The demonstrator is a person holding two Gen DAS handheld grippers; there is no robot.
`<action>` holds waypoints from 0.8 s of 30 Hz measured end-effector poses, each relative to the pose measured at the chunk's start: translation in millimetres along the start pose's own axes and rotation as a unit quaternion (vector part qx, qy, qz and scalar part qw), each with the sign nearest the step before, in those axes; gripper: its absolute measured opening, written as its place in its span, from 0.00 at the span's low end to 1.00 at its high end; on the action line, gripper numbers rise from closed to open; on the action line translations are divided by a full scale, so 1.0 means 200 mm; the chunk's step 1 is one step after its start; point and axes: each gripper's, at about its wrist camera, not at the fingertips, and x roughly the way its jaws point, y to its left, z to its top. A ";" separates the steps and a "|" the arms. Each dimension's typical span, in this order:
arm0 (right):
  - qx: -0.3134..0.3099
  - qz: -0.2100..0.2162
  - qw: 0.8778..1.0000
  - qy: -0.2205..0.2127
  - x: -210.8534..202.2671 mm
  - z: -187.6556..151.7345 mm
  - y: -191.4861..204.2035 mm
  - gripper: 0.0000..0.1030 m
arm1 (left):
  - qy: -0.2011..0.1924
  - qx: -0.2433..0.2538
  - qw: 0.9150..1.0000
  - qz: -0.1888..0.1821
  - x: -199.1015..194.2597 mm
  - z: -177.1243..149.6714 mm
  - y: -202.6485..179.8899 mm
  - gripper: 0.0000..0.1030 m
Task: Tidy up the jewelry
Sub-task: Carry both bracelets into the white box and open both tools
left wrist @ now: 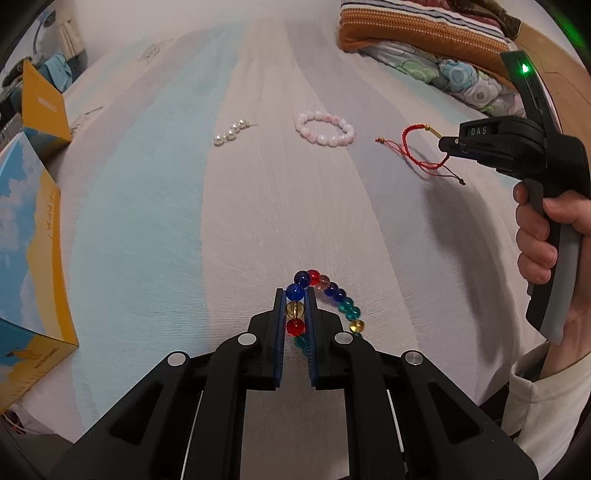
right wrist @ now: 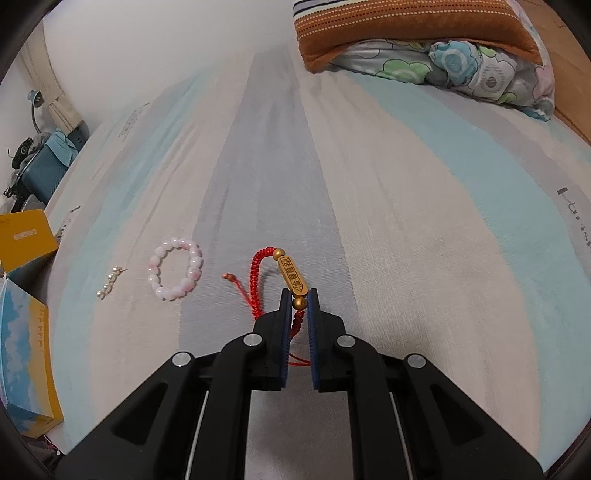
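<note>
- Striped bedsheet (left wrist: 155, 206) in pale blue, grey and pink is filling both views, with a folded quilt and orange pillow (right wrist: 406, 33) sitting at the upper right.
- Blue-and-yellow boxes (left wrist: 29, 258) are standing along the left edge of the frame.
- Left gripper (left wrist: 295, 306) is closing on a multicoloured glass bead bracelet (left wrist: 332, 291) at lower centre; blue, amber and red beads are sitting between its pads while the rest is curling out to the right.
- Right gripper (right wrist: 297, 299) is pinching a red braided cord bracelet (right wrist: 258, 280) just below its gold charm (right wrist: 293, 277).
- Pink bead bracelet (left wrist: 325, 127) and a small pearl piece (left wrist: 231, 133) are lying apart, upper centre.
- Risks, as I judge them: round beads are likely to be rolling out of the pads if the squeeze loosens, and the thin cord could be slipping or snagging its loose tails on the sheet.
</note>
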 end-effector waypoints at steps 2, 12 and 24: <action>-0.002 -0.001 1.000 -0.002 -0.02 0.01 0.01 0.08 | -0.004 -0.001 1.000 -0.001 -0.02 0.01 0.01 0.09; -0.023 -0.008 1.000 -0.016 -0.15 -0.03 0.13 0.08 | -0.026 -0.010 1.000 0.005 -0.17 0.05 0.10 0.09; -0.041 -0.014 0.999 -0.027 -0.28 -0.06 0.29 0.08 | -0.060 -0.028 0.998 0.016 -0.37 0.12 0.29 0.09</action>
